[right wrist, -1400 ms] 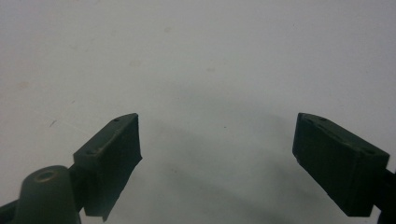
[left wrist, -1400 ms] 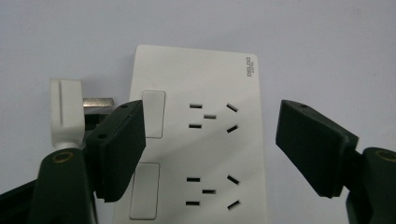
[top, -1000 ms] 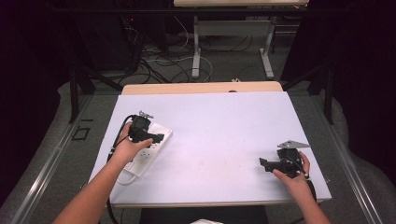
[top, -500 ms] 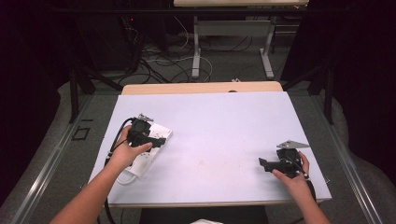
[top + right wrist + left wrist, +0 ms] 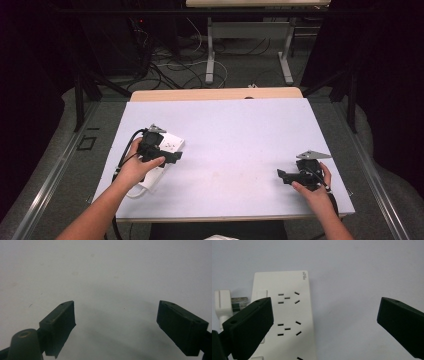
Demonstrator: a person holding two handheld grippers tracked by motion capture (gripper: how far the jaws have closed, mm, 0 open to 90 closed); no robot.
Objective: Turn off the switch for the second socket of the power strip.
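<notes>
Left gripper (image 5: 324, 322) wide open over the power strip (image 5: 284, 315), jaws just been opening, nothing pinched between them. Power strip flat on the table (image 5: 235, 130), under the left gripper (image 5: 172, 157) in the high view. Plug (image 5: 223, 303) just beside the strip, prongs pointing at it. Right gripper (image 5: 116, 325) wide open too, empty, well apart from the strip (image 5: 170, 142).

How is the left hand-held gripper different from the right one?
The left hand-held gripper hangs over a white power strip with a loose plug beside it; the right hand-held gripper faces bare table. The left sits nearer the table's left edge, the right near its right edge. Both are black, with jaws wide open and holding nothing.
</notes>
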